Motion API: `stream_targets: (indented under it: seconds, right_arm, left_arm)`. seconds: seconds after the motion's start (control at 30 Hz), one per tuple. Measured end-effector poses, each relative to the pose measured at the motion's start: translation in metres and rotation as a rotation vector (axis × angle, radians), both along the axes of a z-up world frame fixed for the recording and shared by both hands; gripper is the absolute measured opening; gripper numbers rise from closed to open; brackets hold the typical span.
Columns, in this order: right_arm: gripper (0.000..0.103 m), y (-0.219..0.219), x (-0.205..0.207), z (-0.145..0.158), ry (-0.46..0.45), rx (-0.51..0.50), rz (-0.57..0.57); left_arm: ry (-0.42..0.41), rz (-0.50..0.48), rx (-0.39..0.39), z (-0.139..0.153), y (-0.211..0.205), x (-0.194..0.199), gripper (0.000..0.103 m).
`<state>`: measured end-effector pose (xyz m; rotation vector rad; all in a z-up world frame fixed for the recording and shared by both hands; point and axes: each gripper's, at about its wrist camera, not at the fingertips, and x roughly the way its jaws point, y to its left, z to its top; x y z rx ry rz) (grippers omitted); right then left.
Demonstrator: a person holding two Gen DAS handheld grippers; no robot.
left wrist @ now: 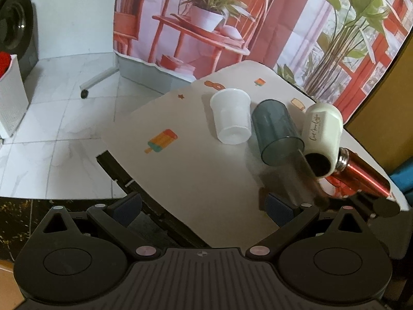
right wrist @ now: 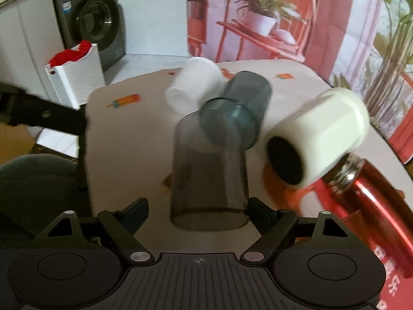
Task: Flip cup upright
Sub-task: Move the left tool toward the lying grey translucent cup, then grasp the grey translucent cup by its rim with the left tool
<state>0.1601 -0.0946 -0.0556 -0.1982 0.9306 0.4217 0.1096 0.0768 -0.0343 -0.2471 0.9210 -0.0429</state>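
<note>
Several cups lie on their sides on the white table [left wrist: 196, 170]. A smoky brown clear cup [right wrist: 209, 170] lies between my right gripper's open fingers [right wrist: 198, 211], its base toward the camera; no finger touches it. In the left wrist view it is a blur [left wrist: 294, 178]. Beyond it lie a grey-blue clear cup [right wrist: 240, 111] [left wrist: 276, 131], a white plastic cup [right wrist: 193, 85] [left wrist: 232, 116] and a cream mug with a dark inside [right wrist: 320, 134] [left wrist: 322, 137]. My left gripper [left wrist: 206, 209] is open and empty over the table's near left edge.
A red metal bottle [right wrist: 361, 196] [left wrist: 361, 175] lies at the right, touching the cream mug. A white laundry basket [right wrist: 77, 77] and a washing machine [right wrist: 95, 23] stand on the floor to the left. A printed backdrop hangs behind the table.
</note>
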Motion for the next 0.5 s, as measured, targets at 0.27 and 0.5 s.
stream_targets:
  seconds: [0.27, 0.5]
  right_arm:
    - [0.082, 0.011, -0.014, -0.001, 0.000, 0.022, 0.020]
    - [0.081, -0.002, -0.018, -0.006, 0.011, 0.053, -0.025]
  left_arm:
    - [0.059, -0.038, -0.133, -0.006, -0.011, 0.024, 0.103]
    - [0.088, -0.120, -0.155, -0.017, -0.058, 0.061, 0.102]
